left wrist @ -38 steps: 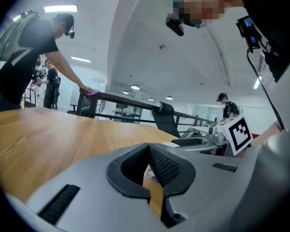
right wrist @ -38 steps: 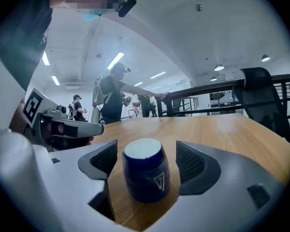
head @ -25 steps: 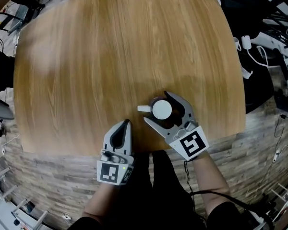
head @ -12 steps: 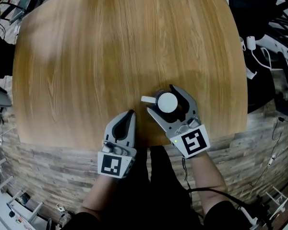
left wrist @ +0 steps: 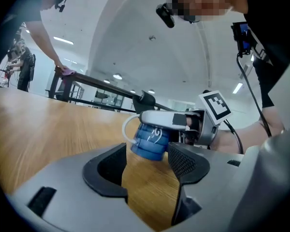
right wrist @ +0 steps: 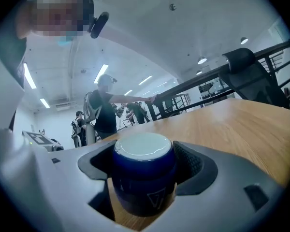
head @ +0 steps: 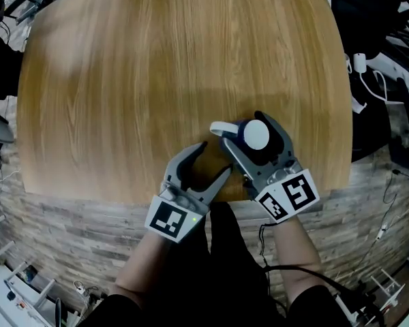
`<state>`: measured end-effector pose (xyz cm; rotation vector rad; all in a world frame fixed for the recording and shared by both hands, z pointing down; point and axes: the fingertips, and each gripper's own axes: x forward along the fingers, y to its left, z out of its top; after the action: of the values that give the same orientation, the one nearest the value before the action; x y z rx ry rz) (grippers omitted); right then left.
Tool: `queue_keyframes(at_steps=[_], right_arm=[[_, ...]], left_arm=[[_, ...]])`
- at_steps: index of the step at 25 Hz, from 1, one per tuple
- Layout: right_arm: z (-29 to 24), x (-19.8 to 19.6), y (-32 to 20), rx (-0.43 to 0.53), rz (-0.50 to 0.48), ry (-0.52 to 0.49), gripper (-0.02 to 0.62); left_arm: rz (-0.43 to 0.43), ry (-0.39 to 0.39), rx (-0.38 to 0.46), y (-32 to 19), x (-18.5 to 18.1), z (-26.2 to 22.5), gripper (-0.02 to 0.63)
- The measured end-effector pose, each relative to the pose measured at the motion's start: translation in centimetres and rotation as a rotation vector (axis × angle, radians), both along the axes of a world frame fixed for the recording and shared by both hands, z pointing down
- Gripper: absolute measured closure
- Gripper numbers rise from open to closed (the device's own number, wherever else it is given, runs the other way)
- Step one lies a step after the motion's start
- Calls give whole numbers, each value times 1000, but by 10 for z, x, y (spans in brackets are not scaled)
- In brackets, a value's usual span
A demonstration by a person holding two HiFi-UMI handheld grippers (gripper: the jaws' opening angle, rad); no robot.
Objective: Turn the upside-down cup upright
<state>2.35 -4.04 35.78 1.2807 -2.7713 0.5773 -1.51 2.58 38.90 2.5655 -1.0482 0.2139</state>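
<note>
Right tool (head: pixel 244 129) clamping blue cup (head: pixel 256 134), wooden table (head: pixel 157 80), ceiling lights (right wrist: pixel 100 74), people (right wrist: pixel 104 111) beyond

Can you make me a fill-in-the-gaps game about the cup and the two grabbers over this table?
1. The right gripper has its fingers shut on a ____.
2. The cup is ____ with a white handle.
3. The cup's white bottom faces ____.
4. The left gripper holds ____ over the table.

Missing words: cup; blue; up; nothing. The left gripper's fingers are opening right now, with nothing between them.
</note>
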Motion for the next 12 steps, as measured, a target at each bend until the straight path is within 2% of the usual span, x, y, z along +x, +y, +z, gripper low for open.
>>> queue_keyframes(at_steps=[3, 5, 8, 10, 11, 12], right_arm=[[-16, 3, -2, 5, 5, -49, 268], [-30, 4, -1, 22, -4, -77, 270], [-45, 1, 0, 32, -31, -121, 268], [-47, 0, 0, 31, -46, -138, 269], [-47, 2, 1, 28, -50, -151, 270], [-47, 3, 1, 24, -52, -168, 270]], left_arm=[[2, 45, -49, -5, 5, -2, 341], [33, 87, -65, -6, 10, -6, 341], [101, 155, -50, -5, 20, -18, 341], [109, 186, -31, -7, 23, -24, 342], [106, 210, -33, -8, 23, -25, 349], [109, 239, -36, -9, 23, -26, 393]])
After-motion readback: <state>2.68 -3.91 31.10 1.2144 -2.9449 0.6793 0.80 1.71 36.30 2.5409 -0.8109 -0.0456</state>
